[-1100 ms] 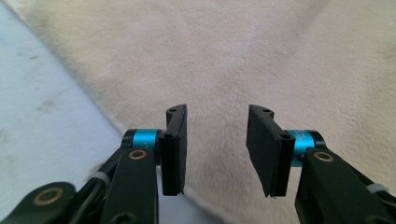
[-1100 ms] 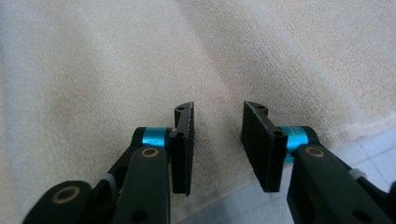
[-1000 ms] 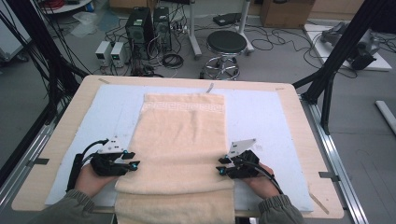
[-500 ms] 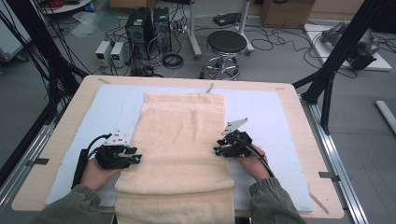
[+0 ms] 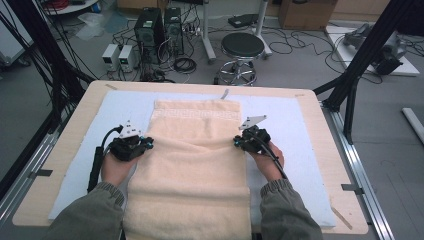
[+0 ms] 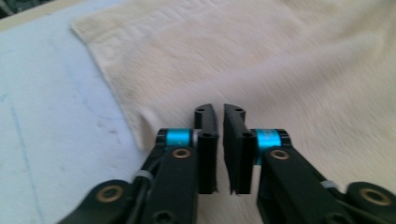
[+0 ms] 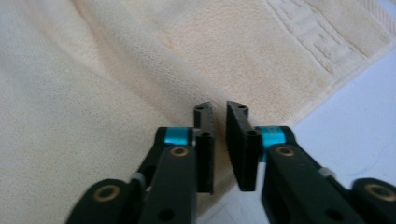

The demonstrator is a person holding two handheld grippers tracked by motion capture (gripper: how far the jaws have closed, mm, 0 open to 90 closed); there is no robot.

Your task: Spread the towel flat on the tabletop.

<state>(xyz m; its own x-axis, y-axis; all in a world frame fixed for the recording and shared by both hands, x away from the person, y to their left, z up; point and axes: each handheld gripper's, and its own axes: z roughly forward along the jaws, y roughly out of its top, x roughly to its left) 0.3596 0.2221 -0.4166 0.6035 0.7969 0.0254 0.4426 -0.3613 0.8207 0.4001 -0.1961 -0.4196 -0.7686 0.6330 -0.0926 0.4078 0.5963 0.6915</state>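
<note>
Centrally in the high view, the cream terry-cloth towel [image 5: 192, 165] lay lengthwise on the pale blue foam mat [image 5: 295, 130] covering the wooden table [image 5: 75, 125], its near end hanging over the bottom table edge. The left gripper [image 5: 148, 144] sat at the towel's left edge, mid-frame left; the right gripper [image 5: 236, 143] sat at the towel's right edge, mid-frame right. Both sets of jaws had just been closing. In each gripper view a narrow slit remained between the black jaws, with the towel's edge running beneath the tips; whether cloth was pinched could not be told. A woven relief band crossed the towel's far end. No containers or readable writing were noted.
</note>
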